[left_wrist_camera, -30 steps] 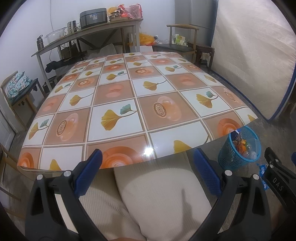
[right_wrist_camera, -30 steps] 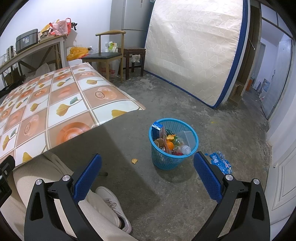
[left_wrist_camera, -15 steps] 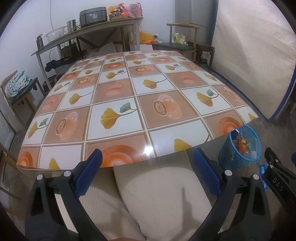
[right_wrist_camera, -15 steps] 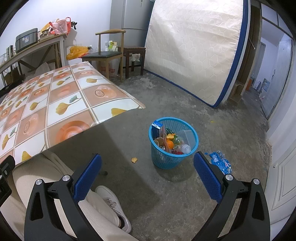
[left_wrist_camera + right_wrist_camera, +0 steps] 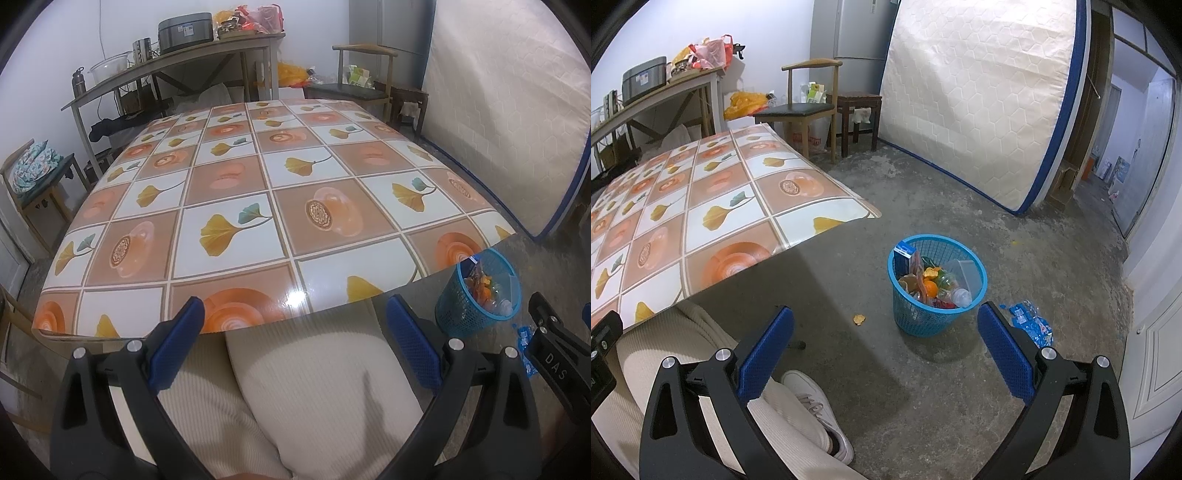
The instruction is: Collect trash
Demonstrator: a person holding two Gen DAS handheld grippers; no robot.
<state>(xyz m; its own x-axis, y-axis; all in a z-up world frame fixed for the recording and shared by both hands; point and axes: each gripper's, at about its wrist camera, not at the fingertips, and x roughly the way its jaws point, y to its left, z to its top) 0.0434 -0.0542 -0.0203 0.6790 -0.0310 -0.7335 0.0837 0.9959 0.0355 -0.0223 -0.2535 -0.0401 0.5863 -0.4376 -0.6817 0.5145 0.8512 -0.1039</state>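
Observation:
A blue mesh basket (image 5: 937, 285) stands on the concrete floor, filled with trash such as a carton, peel and a plastic bottle. A blue wrapper (image 5: 1030, 322) lies on the floor just right of it, and a small orange scrap (image 5: 859, 319) lies to its left. My right gripper (image 5: 885, 349) hangs open above the floor in front of the basket, nothing between its fingers. My left gripper (image 5: 294, 347) is open over the person's lap at the near edge of the table (image 5: 258, 206). The basket (image 5: 478, 295) also shows at the right of the left wrist view.
The table carries a patterned cloth with no loose items on it. The person's beige trouser legs (image 5: 701, 387) and a white shoe (image 5: 816, 413) sit under my right gripper. A mattress (image 5: 979, 99) leans on the far wall, with a chair (image 5: 805, 107) and stool beside it.
Both views have shifted only slightly; the grippers stay open and nothing has been picked up or dropped.

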